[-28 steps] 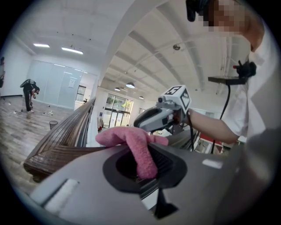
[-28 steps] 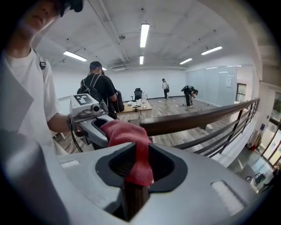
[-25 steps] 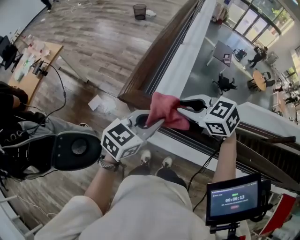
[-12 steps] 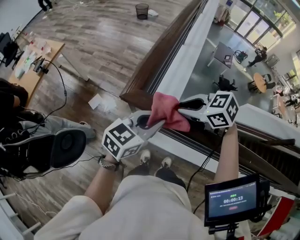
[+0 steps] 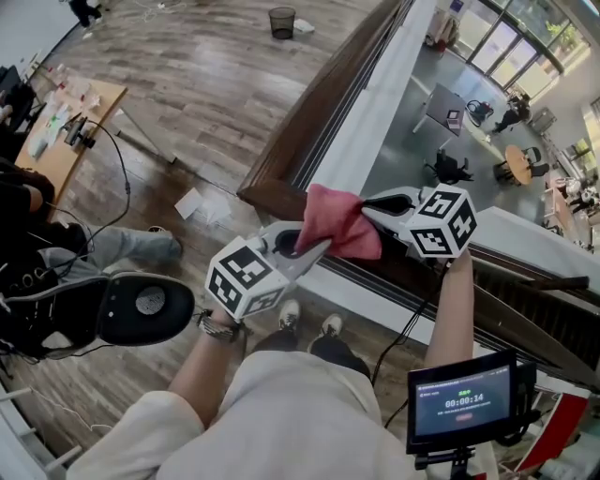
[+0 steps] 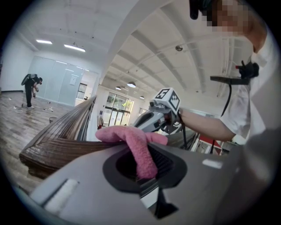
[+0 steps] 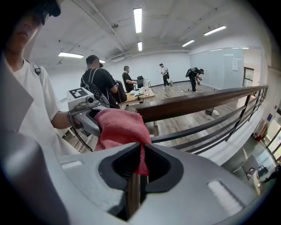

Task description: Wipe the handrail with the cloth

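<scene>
A pink cloth hangs in the air above the corner of the brown wooden handrail, stretched between both grippers. My left gripper is shut on the cloth's left end, which droops into its jaws in the left gripper view. My right gripper has just been closing its jaws, and they now pinch the cloth's right edge. The rail runs off behind the cloth. The cloth is not touching the rail.
Beyond the rail is a drop to a lower floor with chairs and tables. A desk with clutter stands at the left, and a bin at the far end. Several people stand in the room. A small monitor is at my right hip.
The right gripper's jaws, wider apart before, have come together on the cloth's right edge. The left gripper has kept still. A black shoe at the left has shifted.
</scene>
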The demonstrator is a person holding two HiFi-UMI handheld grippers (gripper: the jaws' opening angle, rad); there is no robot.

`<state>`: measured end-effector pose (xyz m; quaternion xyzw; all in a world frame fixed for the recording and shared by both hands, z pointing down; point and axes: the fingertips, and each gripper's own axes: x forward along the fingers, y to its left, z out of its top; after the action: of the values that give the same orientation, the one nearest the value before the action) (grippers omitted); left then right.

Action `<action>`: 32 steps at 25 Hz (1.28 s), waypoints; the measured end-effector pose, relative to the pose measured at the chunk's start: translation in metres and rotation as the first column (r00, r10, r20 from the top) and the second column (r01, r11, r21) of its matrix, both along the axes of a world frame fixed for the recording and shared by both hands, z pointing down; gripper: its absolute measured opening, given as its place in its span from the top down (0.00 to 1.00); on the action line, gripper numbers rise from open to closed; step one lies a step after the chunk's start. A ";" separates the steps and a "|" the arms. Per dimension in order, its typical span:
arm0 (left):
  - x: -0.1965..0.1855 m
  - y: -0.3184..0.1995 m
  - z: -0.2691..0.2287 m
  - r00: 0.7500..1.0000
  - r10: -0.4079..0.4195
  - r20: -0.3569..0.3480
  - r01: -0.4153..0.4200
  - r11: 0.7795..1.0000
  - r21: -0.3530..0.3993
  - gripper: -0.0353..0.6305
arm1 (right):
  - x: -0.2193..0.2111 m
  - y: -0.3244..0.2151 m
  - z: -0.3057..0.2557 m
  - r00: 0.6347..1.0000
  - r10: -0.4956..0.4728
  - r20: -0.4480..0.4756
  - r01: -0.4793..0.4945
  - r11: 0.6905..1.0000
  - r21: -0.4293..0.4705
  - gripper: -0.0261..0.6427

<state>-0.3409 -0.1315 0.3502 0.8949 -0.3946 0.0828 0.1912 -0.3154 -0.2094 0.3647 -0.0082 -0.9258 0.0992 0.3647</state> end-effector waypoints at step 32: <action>-0.029 -0.010 0.000 0.991 -0.059 0.118 0.060 0.998 -0.004 0.76 | -0.021 0.037 -0.008 0.983 -0.145 -0.111 0.160 0.977 0.141 0.69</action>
<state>-0.3695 -0.1419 0.3497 0.8756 -0.4313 0.1315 0.1733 -0.3365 -0.1725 0.3567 -0.0468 -0.9078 0.0017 0.4167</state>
